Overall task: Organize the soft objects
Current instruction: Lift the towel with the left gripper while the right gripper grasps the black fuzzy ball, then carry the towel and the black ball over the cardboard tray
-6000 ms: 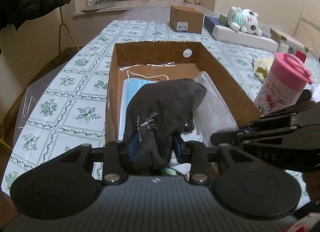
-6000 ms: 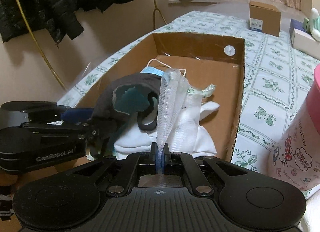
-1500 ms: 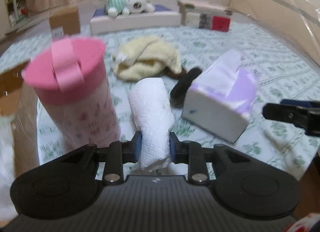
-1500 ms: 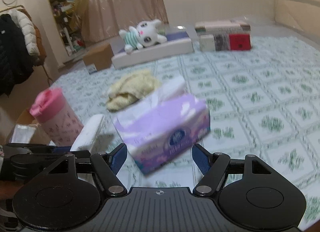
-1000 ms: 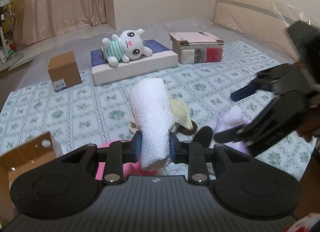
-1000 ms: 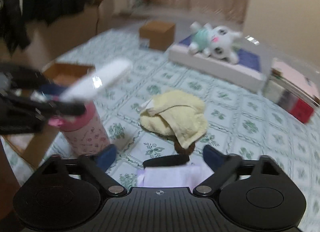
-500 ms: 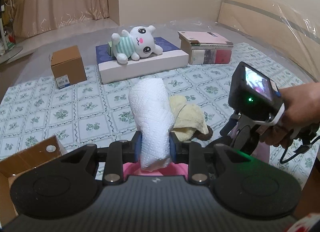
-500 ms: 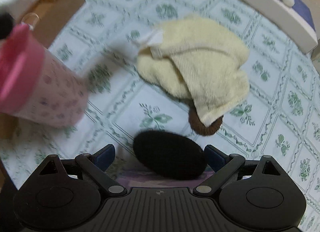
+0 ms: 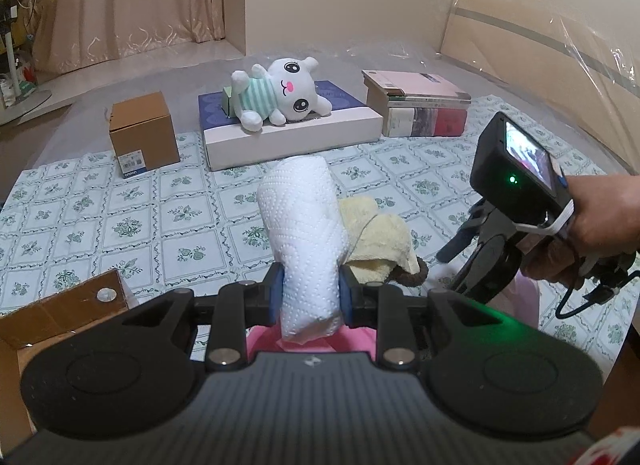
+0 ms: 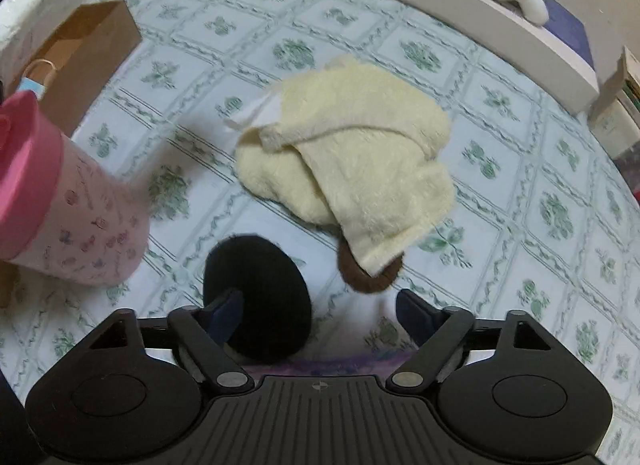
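Note:
My left gripper (image 9: 312,297) is shut on a rolled white paper towel (image 9: 304,233) and holds it up above the pink cup's lid (image 9: 260,339). My right gripper (image 10: 320,311) is open and points down at the table, with a black fuzzy pad (image 10: 258,297) by its left finger. It also shows in the left wrist view (image 9: 464,261), held low at the right. A crumpled yellow towel (image 10: 352,149) lies just beyond, over a brown hair tie (image 10: 370,271). The cardboard box (image 9: 52,313) is at the lower left.
A pink cup (image 10: 60,205) stands left of the black pad. A purple tissue pack (image 10: 332,363) lies under my right gripper. At the back are a plush cat (image 9: 280,99) on a flat white box, a small carton (image 9: 142,137) and stacked books (image 9: 420,109).
My right gripper has dropped closer to the black pad, its left finger now beside it. My left gripper still holds the paper towel and has shifted slightly.

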